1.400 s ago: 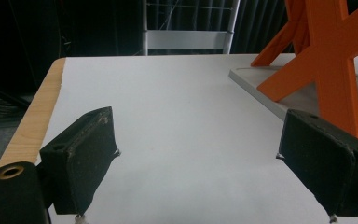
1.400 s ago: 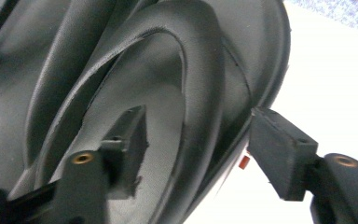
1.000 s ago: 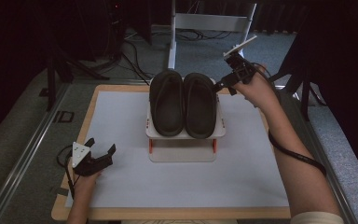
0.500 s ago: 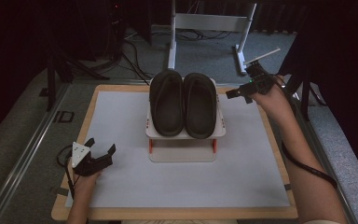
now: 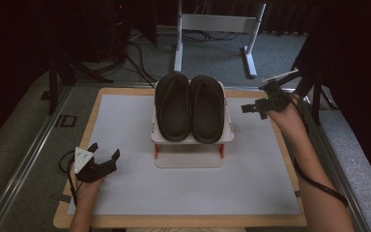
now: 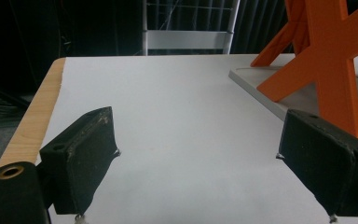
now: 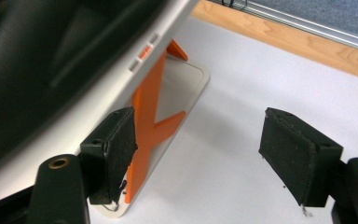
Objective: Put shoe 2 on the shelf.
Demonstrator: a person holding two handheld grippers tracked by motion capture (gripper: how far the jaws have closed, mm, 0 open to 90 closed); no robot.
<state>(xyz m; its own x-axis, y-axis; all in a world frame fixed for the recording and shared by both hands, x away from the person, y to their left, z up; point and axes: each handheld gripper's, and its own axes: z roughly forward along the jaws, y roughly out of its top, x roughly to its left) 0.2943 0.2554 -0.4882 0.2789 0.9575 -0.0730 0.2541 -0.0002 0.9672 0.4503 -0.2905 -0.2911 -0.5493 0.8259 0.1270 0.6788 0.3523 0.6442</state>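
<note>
From above we see two black slippers (image 5: 192,107) on a white rack (image 5: 191,137) mid-table. Our right gripper (image 5: 256,107), at three o'clock, is wide apart beside it; up close orange legs (image 7: 145,122) show. Our left gripper (image 5: 104,153) is also apart.

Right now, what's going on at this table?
A person works two claws over a white mat. A pair of black slippers sits on a small white rack with orange legs. The right claw, open and empty, hovers beside the rack's right edge. The left claw, also open, rests near the mat's front left corner.
</note>
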